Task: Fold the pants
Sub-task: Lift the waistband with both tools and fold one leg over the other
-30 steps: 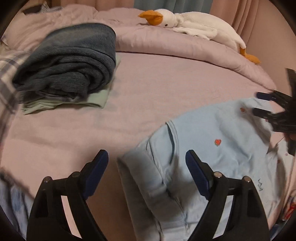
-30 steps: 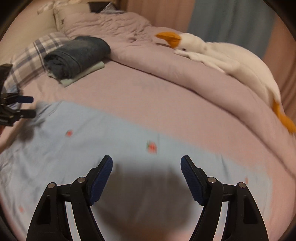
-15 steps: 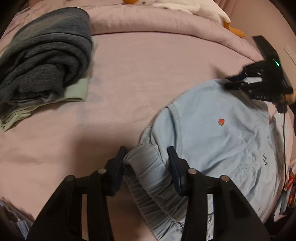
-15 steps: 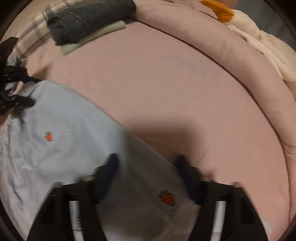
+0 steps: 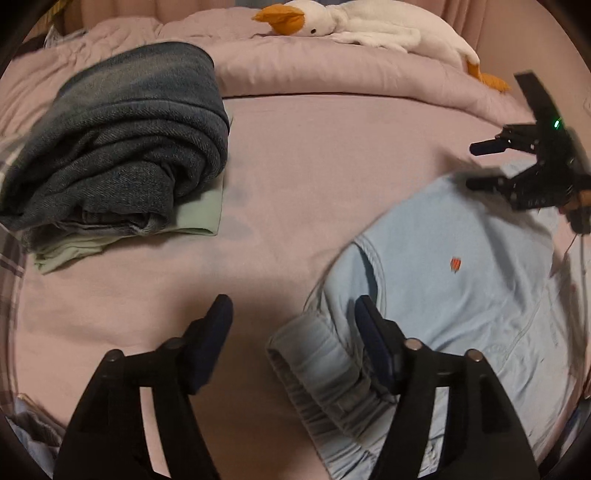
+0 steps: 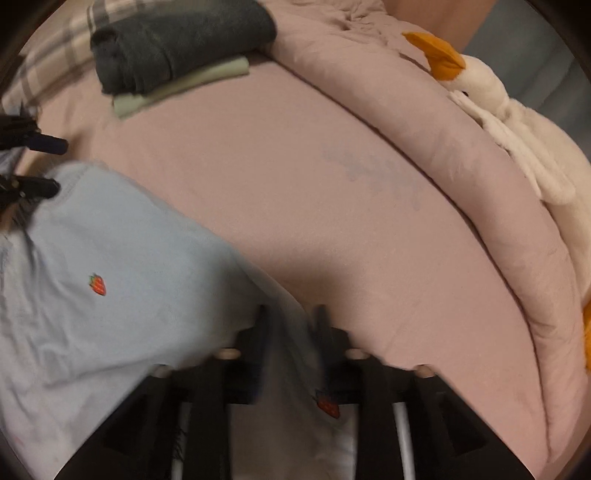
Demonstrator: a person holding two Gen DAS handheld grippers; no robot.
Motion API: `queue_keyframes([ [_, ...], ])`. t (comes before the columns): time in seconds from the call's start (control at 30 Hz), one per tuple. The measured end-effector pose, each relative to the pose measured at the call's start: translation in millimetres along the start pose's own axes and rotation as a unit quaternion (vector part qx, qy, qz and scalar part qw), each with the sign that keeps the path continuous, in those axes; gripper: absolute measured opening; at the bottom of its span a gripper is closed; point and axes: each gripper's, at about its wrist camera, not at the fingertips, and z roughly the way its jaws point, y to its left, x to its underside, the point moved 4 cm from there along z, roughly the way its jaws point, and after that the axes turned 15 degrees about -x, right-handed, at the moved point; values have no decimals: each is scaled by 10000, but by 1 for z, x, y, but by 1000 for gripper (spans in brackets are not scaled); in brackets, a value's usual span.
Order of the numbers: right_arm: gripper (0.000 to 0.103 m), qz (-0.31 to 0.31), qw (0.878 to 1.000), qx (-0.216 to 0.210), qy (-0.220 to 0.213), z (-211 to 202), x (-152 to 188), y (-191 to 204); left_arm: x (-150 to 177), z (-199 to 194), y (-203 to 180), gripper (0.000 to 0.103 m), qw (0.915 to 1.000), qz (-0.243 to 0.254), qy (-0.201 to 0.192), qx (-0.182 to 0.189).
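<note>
Light blue pants (image 5: 454, 288) with small red strawberry marks lie folded over on the pink bed sheet (image 5: 295, 192). My left gripper (image 5: 293, 314) is open above the gathered waistband (image 5: 317, 365), which lies next to its right finger. In the right wrist view the pants (image 6: 110, 266) fill the lower left, and my right gripper (image 6: 290, 321) has its fingers drawn close around a fold of the pants fabric; the view is blurred. The right gripper also shows in the left wrist view (image 5: 491, 166), where its fingertips look apart.
A stack of folded dark jeans (image 5: 122, 140) on a pale green garment (image 5: 199, 221) sits at the left. A plush white goose (image 5: 369, 27) lies on the rolled pink duvet (image 5: 332, 70) at the back. A plaid pillow (image 6: 48, 70) is at the far left.
My left gripper closed toward the waistband, then opened and drew back a little. My right gripper closed onto the pants' far edge.
</note>
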Motion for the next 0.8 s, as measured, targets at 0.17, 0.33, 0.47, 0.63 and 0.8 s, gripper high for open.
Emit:
queue_keyframes([
  [0.17,68,814,9966,-152,-45,16,16,-24,6,20,-8,69,9993,-69,346,111],
  [0.33,49,1054,9930,-320,-422,8,29,-15,13,3,-19,39,9995,70,265,124],
  [0.47,13,808,9944,-140,-665,-8,39,21,19,-17,-30,34,9994,236,31,-253],
  [0.63,13,742,9911,66,-1099,-58,55,37,27,-62,-39,34,9948,598,-579,-591],
  [0.8,12,425,9872,475,-1463,-110,56,42,46,-112,-42,35,9881,685,-1138,-779],
])
